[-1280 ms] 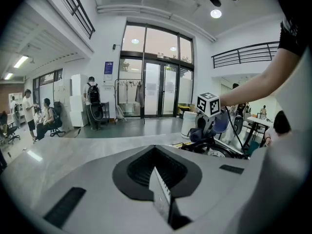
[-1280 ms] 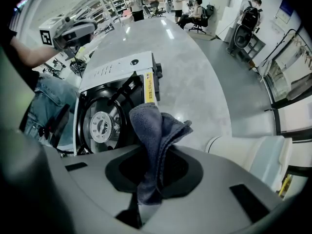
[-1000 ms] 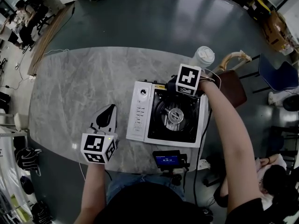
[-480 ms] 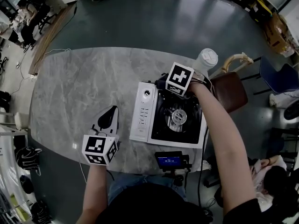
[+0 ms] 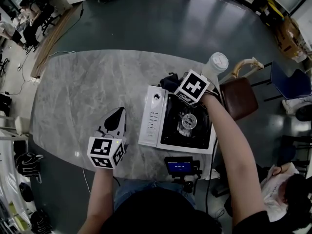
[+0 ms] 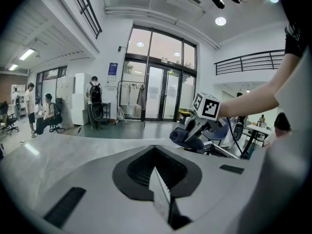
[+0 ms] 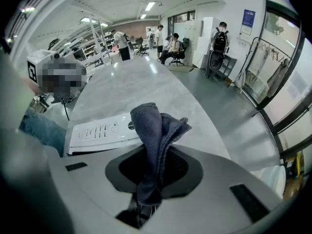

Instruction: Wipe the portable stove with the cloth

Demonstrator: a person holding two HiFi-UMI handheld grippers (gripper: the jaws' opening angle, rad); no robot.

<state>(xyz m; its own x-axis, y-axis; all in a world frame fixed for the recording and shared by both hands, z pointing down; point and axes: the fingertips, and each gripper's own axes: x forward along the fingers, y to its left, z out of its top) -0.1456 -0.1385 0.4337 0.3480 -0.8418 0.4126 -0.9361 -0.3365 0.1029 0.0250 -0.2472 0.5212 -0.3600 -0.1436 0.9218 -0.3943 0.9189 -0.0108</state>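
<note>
Dark cloth [image 7: 155, 126] is pinched in the fingers of the right gripper [image 5: 171, 83] over the portable stove [image 5: 178, 126]'s far corner; left gripper [image 5: 115, 123], fingers closed and empty, is held left of the stove, so the unbraced stove may be shoved by wiping.

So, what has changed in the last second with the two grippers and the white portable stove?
The right gripper, shut on the dark blue cloth, slid slightly leftward along the far edge of the white portable stove, toward its control panel. Nothing was grasped or released. The left gripper stayed shut and empty over the grey marble table.
</note>
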